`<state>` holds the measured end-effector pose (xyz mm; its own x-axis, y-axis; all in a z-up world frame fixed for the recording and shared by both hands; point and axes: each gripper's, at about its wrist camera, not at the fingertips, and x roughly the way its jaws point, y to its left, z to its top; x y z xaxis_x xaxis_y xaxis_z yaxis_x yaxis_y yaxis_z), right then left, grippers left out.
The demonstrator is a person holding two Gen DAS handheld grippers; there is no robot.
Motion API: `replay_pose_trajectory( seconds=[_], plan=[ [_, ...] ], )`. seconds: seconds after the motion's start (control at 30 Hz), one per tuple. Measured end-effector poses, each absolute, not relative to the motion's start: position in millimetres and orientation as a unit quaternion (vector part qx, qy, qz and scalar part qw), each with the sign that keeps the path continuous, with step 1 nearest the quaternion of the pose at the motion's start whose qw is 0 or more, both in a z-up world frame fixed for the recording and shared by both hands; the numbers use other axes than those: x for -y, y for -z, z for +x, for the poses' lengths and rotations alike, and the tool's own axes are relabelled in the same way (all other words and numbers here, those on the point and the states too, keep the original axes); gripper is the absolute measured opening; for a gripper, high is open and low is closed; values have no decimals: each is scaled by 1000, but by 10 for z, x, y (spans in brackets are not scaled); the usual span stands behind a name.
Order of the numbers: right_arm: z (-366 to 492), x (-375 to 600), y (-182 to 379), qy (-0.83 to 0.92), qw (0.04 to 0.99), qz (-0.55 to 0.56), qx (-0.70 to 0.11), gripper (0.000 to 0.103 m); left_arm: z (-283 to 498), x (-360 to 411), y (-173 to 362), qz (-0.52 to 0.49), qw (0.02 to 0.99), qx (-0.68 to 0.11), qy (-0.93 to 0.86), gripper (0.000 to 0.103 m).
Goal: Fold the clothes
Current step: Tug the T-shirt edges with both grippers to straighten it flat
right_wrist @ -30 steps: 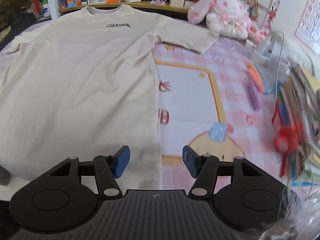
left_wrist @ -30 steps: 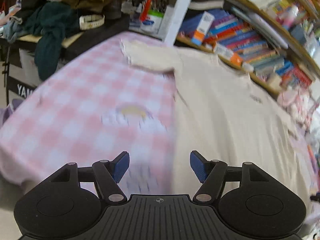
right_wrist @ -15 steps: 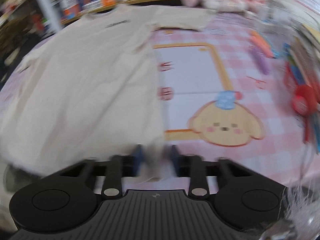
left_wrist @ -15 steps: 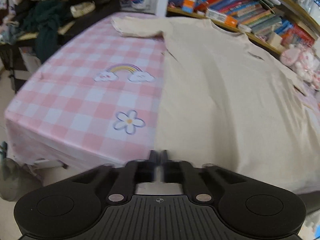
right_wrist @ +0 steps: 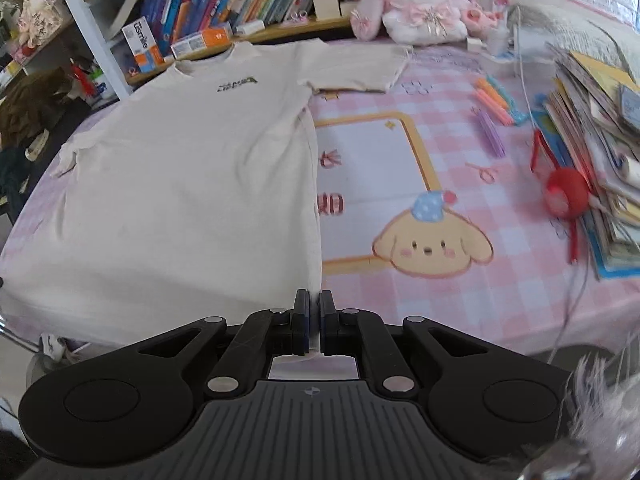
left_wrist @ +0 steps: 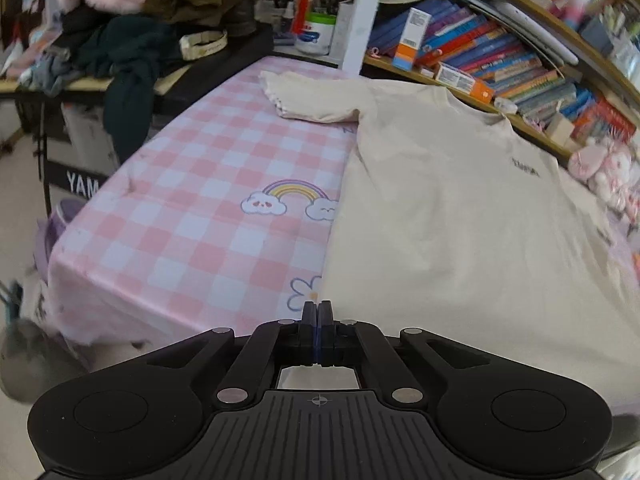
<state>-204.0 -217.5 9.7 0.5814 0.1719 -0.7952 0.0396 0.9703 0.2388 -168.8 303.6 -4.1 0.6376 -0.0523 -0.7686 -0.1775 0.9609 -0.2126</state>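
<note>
A cream T-shirt (left_wrist: 460, 216) lies flat, front up, on the pink checked tablecloth (left_wrist: 192, 216), collar toward the bookshelf. My left gripper (left_wrist: 318, 312) is shut on the hem at the shirt's near left corner, and cream cloth shows behind the jaws. In the right wrist view the same T-shirt (right_wrist: 192, 184) runs down to my right gripper (right_wrist: 314, 302). Its jaws are closing the last bit on the near right hem corner, with cloth pinched between the pads. Both corners look slightly lifted off the table.
A bookshelf (left_wrist: 500, 68) lines the far side, with a plush rabbit (right_wrist: 420, 12) by it. A side table piled with clothes (left_wrist: 132, 40) stands at the far left. Stacked books (right_wrist: 600, 136), a red ball (right_wrist: 566, 194) and pens (right_wrist: 494, 100) crowd the right.
Both grippers went from open to shut at the shirt's near hem corners. Both then rose a little with the cloth, and the right one rolled.
</note>
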Motion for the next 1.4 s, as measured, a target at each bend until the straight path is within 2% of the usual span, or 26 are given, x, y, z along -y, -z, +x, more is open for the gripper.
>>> replay_pose_trajectory(
  seconds=[0.1,0.17,0.23,0.3,0.33,0.4,0.47,0.53,0.77,0.83,0.87,0.93,0.97,1.03,1.07,1.23,1.27,1.33,1.37,1.4],
  plan=[
    [-2101,2270,-160,-47,870,172,-459,5,-1736,-3138,-84,-183,890,-416,-28,0],
    [-2098,2270,-153,-46,865,163,-472,5,-1750,-3191,-173,-205,888,-410,-19,0],
    [-2095,2270,-146,-44,860,154,-484,5,-1746,-3190,-196,-197,888,-416,-19,0],
    [-2092,2270,-138,-42,855,145,-496,6,-1707,-3144,-89,-147,883,-445,-28,4],
    [-2091,2270,-134,-41,852,140,-502,7,-1687,-3134,-23,-125,879,-460,-36,9],
    [-2071,2214,-37,-16,851,85,-518,15,-1674,-3120,67,-93,873,-475,-56,21],
    [-2046,2181,6,-6,857,58,-511,24,-1696,-3119,80,-94,885,-453,-58,37],
    [-1976,2144,19,-15,866,58,-496,28,-1656,-3097,105,-100,896,-431,-47,40],
    [-1664,1884,264,-21,876,-1,-482,42,-1332,-2836,359,-33,897,-440,-43,40],
    [-1617,1862,362,-14,873,-2,-487,43,-1315,-2817,402,-38,893,-447,-40,39],
    [-1613,1873,403,-10,871,7,-491,40,-1321,-2821,423,-43,891,-450,-41,36],
    [-1652,1878,431,-12,871,18,-491,23,-1344,-2817,442,-45,891,-450,-46,32],
    [-1678,1878,437,-15,871,22,-490,6,-1359,-2811,442,-43,891,-449,-49,26],
    [-1725,1859,433,-19,869,29,-494,6,-1380,-2801,441,-40,890,-452,-47,14],
    [-1747,1847,429,-21,867,33,-497,6,-1388,-2806,440,-41,889,-454,-44,13],
    [-1768,1829,432,-19,869,29,-493,6,-1391,-2803,443,-39,888,-457,-44,13],
    [-1763,1834,433,-17,870,30,-493,6,-1379,-2786,444,-33,887,-458,-46,16],
    [-1760,1824,435,-18,870,21,-493,8,-1369,-2742,429,-22,887,-459,-48,18],
    [-1762,1815,433,-21,870,13,-493,15,-1370,-2722,412,-19,888,-457,-48,21],
    [-1767,1808,427,-23,871,7,-491,35,-1375,-2704,383,-20,890,-453,-47,22]
  ],
)
